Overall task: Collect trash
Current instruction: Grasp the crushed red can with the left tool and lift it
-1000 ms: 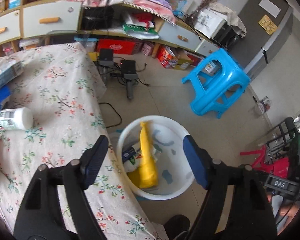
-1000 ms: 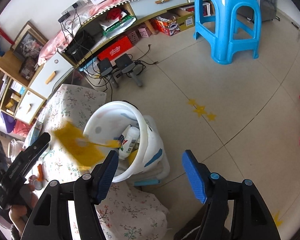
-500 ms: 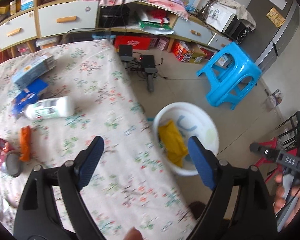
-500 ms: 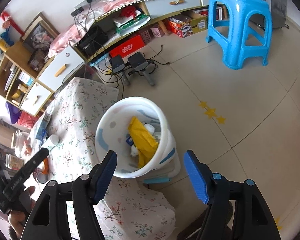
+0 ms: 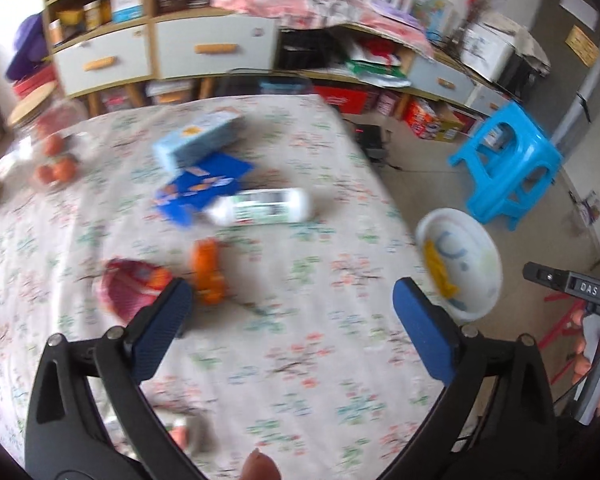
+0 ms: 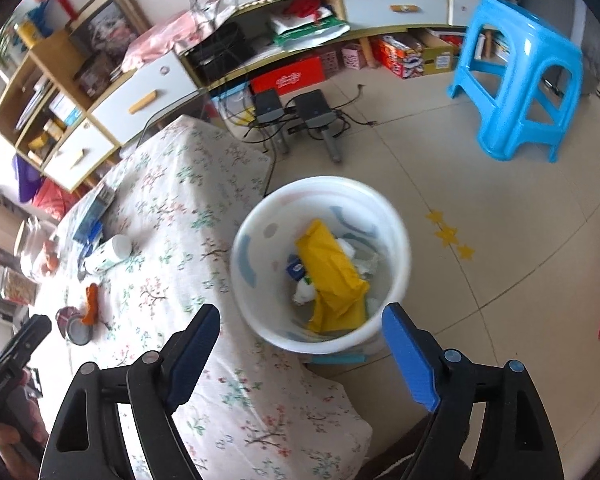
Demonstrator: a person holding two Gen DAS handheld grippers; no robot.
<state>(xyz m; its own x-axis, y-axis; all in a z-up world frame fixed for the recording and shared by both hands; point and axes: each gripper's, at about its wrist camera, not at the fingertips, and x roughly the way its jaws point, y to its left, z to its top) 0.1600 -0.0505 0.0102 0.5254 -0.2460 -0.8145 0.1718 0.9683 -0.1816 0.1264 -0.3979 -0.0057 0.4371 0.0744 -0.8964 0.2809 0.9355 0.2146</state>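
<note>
left gripper [image 5: 292, 320]: jaws wide apart, nothing between them; over the floral tablecloth [image 5: 308, 360], aimed at the litter. View is motion-blurred.
right gripper [image 6: 300, 344]: jaws wide apart, empty; above the white bin [image 6: 260, 320], looking down into it.
bin: on the tile floor, just beside the table's edge. In the left wrist view it shows at right, past the table edge [image 5: 484, 304].
in bin: yellow wrapper [image 6: 336, 280] on top, leaning across the inside; white crumpled bits and a blue scrap under it.
on table, trash: orange wrapper [image 5: 208, 272] just ahead of the left finger; red foil packet [image 5: 128, 292] beside it, to its left.
on table, further: white bottle [image 5: 264, 212] on its side, touching a dark blue packet [image 5: 204, 192]; light blue box [image 5: 198, 144] behind that.
table far corner: clear jar with orange-red fruit [image 5: 54, 160], blurred.
floor: blue plastic stool [image 6: 516, 76] well apart from the bin; yellow star stickers [image 6: 448, 236] between them.
</note>
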